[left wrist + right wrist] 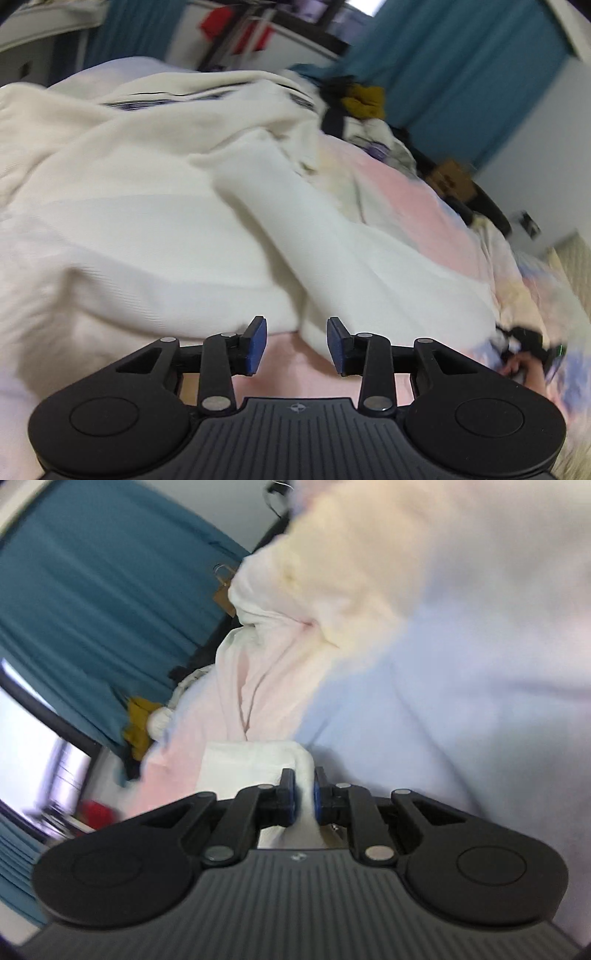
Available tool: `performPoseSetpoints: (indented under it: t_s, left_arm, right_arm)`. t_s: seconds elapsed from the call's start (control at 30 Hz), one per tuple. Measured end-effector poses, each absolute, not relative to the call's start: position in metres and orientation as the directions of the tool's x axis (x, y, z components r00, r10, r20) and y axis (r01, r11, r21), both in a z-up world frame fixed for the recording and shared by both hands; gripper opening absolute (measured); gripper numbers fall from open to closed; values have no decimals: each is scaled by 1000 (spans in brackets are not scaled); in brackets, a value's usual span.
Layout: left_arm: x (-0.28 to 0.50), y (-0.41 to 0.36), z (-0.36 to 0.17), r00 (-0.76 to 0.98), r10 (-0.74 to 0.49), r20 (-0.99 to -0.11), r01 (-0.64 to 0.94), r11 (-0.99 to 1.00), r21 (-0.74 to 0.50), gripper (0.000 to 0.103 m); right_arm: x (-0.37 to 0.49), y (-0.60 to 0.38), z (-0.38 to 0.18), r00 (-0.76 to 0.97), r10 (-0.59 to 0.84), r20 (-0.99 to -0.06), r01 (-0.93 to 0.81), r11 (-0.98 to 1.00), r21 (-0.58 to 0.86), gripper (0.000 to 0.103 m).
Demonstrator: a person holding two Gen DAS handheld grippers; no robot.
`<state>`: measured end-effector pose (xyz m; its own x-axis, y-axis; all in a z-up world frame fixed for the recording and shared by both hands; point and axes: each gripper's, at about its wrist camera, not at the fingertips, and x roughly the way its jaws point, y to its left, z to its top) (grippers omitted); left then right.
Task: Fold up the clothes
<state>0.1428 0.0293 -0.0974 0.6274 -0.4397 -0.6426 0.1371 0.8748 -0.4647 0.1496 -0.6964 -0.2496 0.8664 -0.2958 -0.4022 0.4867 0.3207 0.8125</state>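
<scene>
A cream knit garment [155,221] lies spread over a pastel bedspread [417,206], with a long sleeve [280,229] running down toward my left gripper [297,345]. The left gripper is open and empty, its blue pads [258,343] just short of the garment's hem. In the right wrist view my right gripper [303,797] is shut on a fold of the cream garment [255,764], held just above the pink, blue and yellow bedspread [424,720]. The right gripper also shows at the far right of the left wrist view [532,347].
A heap of other clothes, mustard yellow [364,98] and dark, lies at the far end of the bed. Teal curtains [461,62] hang behind it, with a window [33,746] beside them. A brown paper bag [448,179] stands past the bed's edge.
</scene>
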Motion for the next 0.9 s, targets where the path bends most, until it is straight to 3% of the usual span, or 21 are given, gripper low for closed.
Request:
performPoseSetpoints:
  t_s: [0.17,0.33,0.47,0.53,0.73,0.9]
  left_arm:
    - [124,64,-73,655,-430,-622,71,854,-516,40]
    - [98,97,-70,648,-424,-633,-39,811,-583,50]
    - [87,121,-79,638,-420,-646,-116,777,-619,57]
    - [83,132,-87,641,-428,-637,-144,748,-648,61]
    - [83,144,-115,619,-452,-642,-240,670,-703,64]
    - [90,148,-134,620,-490,-612,-334,541,-772,73]
  right_arm:
    - [145,-697,-240,891,-277,-360,434,284,855,15]
    - [136,-670,-197,896,-267,-356,430,320,844,18]
    - [113,-647,-170,885,-288,-365,455,378,806,30]
    - [104,-637,-165,886,-273,-374,456,371,809,51]
    - [109,-611,-168,901,-143,-409,432,375,820,64]
    - [134,-606,-196,880,-25,-475,453,344,822,64]
